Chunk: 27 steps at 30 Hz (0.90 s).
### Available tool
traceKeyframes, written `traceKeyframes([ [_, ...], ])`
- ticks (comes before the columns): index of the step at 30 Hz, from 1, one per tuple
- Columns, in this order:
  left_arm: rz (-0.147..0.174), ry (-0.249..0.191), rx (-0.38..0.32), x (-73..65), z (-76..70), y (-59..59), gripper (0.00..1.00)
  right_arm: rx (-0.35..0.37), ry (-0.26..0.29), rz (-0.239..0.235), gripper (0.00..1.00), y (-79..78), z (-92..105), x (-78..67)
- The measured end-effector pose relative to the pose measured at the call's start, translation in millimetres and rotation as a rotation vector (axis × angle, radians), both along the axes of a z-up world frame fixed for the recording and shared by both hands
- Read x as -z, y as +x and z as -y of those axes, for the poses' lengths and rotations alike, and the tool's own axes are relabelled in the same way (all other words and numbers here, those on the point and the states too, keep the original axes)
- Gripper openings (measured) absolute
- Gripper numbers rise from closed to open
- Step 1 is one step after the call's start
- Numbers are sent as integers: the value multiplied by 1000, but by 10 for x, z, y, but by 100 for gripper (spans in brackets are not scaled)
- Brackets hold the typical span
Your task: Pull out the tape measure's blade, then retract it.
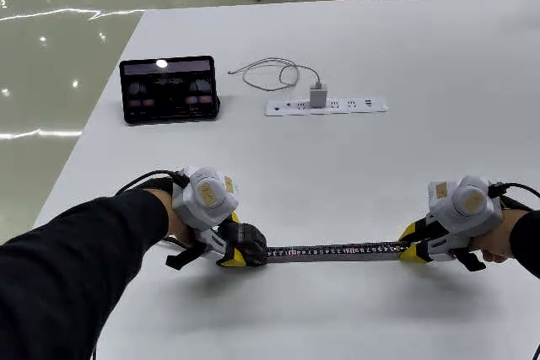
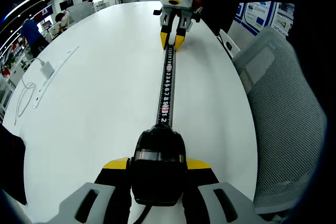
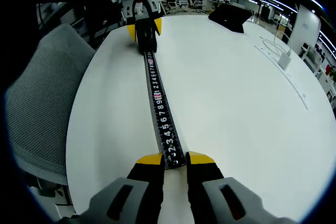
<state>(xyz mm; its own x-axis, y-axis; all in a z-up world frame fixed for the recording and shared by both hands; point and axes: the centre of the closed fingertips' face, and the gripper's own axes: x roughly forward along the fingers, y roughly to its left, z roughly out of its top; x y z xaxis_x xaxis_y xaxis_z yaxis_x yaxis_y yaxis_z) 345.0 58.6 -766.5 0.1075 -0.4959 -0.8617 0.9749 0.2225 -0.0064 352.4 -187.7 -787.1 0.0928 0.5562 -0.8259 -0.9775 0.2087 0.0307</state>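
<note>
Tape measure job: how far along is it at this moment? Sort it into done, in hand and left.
Done: the blade lies pulled out along the table, stretched between the two grippers. In hand: the left gripper is shut on the case, and the right gripper is shut on the blade's tip. Left: retracting the blade into the case.
</note>
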Motion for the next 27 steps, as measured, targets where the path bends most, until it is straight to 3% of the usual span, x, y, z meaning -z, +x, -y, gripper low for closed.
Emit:
traceKeyframes([
  [11,-2,12,11,4,-3,-6,34,-60,-69,34,13,46,32,47],
  [15,-2,13,9,2,-2,-6,34,-73,-83,42,19,51,48,53],
  [22,-1,-9,-20,-3,13,9,35,-66,-72,74,32,98,59,-74],
  [27,11,-16,0,-20,16,7,35,-66,-82,85,35,122,109,-109],
])
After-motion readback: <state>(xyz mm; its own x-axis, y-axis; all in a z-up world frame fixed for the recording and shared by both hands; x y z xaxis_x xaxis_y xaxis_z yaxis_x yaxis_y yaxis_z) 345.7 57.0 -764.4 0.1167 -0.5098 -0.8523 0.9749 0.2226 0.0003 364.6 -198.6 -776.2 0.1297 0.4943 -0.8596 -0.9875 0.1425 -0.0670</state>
